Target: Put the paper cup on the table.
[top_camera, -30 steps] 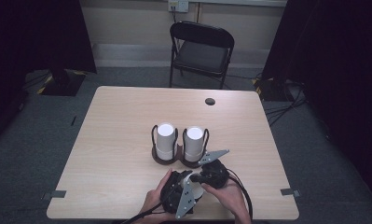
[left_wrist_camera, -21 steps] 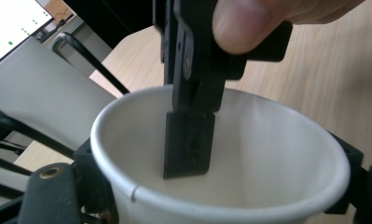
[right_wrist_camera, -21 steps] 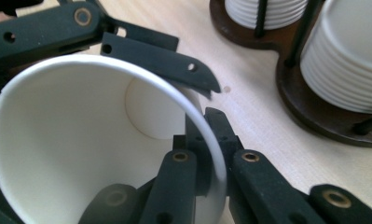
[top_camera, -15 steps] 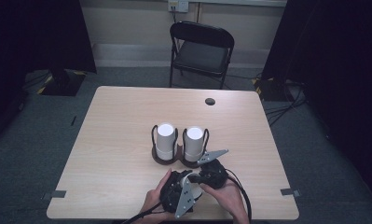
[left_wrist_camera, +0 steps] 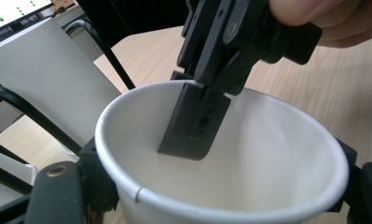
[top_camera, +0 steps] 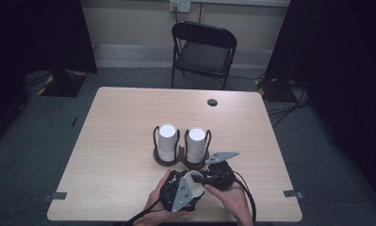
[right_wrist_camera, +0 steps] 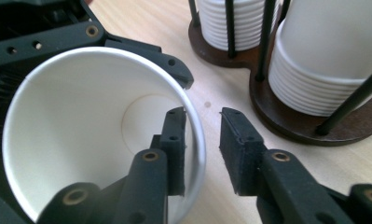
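Observation:
A single white paper cup [top_camera: 193, 182] lies on its side near the table's front edge, gripped across its walls by my left gripper [top_camera: 181, 190]. In the left gripper view the cup's mouth [left_wrist_camera: 249, 154] faces me between the jaws of the left gripper [left_wrist_camera: 211, 186]. My right gripper [right_wrist_camera: 203, 121] is open and straddles the cup's rim [right_wrist_camera: 193, 112], one jaw inside and the other outside with a gap. Two stacks of white cups [top_camera: 167, 141] [top_camera: 196, 143] stand upside down in a dark wooden holder [top_camera: 183, 162] just beyond.
The holder's black wire posts [right_wrist_camera: 266, 32] rise close to the right gripper. A black folding chair [top_camera: 203, 52] stands past the far edge of the wooden table [top_camera: 119, 141]. A round cable hole [top_camera: 212, 102] sits at the far right of the table.
Both hands have stayed close together near the front edge with only slight shifts. The white cup now shows more plainly between the two grippers.

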